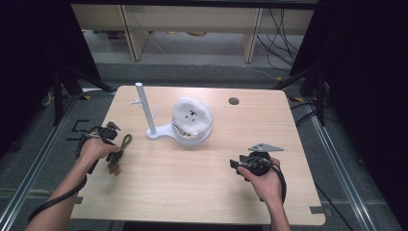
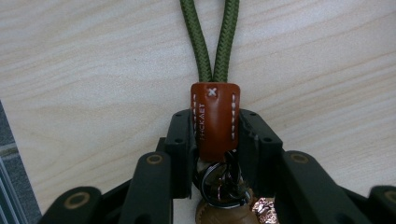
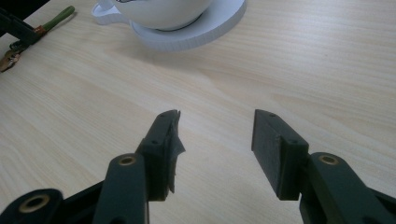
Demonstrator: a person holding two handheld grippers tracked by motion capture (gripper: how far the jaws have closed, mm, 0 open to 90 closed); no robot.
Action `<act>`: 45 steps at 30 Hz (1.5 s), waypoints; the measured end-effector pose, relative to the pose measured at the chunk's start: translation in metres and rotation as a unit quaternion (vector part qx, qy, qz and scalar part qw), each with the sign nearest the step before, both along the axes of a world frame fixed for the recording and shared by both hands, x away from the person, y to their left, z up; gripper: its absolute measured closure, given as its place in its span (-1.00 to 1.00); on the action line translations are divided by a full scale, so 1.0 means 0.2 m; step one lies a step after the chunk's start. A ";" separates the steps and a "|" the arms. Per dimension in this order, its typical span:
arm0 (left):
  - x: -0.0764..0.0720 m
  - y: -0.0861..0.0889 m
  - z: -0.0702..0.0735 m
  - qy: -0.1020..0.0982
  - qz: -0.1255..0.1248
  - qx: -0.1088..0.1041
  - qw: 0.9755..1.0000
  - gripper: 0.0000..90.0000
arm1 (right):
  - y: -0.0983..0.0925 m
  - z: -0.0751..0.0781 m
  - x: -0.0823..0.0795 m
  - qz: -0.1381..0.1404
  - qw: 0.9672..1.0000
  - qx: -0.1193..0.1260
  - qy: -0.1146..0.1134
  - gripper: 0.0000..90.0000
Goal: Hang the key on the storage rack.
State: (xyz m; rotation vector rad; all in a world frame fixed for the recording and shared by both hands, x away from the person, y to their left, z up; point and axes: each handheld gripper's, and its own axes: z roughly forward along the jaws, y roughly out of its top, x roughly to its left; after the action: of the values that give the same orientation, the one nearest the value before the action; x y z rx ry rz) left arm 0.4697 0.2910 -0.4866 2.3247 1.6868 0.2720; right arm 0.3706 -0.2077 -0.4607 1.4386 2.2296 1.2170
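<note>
Near the counter's [image 1: 192,183] left edge, we find the left tool [image 2: 215,135] clamped on the brown leather tab [image 2: 215,119] of a keychain, its jaws pressing the tab from both sides. From the tab, a green cord loop [image 2: 212,42] runs forward and lies flat on the wood; below it, a dark metal ring [image 2: 224,184] and some small charms hang back between the jaws. We judge the tab the sensible hold: it is stiff and flat, while the cord would slip and the ring would swing. In the high view, the keychain [image 1: 120,154] sits just beside the left hand [image 1: 96,150], well apart from the white stand [image 1: 151,120] with its upright post and side pegs. A white round plush thing [image 1: 192,115] rests on the stand's dish. The pegs look made for hanging, so the loop probably goes there. The right tool [image 3: 217,140] waits open and empty above bare wood, clear of the stand.
</note>
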 end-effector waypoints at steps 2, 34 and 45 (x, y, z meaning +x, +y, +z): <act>-0.01 0.00 0.00 -0.010 -0.012 0.004 1.000 0.52 | 0.00 0.01 0.00 -0.002 1.000 -0.003 0.001 0.16; -0.04 0.00 0.00 -0.023 -0.004 -0.018 1.000 0.64 | -0.01 0.00 -0.01 -0.002 1.000 -0.006 -0.008 0.14; -0.08 0.06 0.00 -0.060 -0.017 -0.029 0.998 0.78 | -0.02 -0.01 -0.01 -0.002 1.000 0.000 -0.003 0.14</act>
State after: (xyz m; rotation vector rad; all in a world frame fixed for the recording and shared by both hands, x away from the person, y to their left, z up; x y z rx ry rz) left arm 0.4529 0.3025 -0.4859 2.2450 1.5767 0.3434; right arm 0.3684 -0.2113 -0.4623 1.4379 2.2206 1.2192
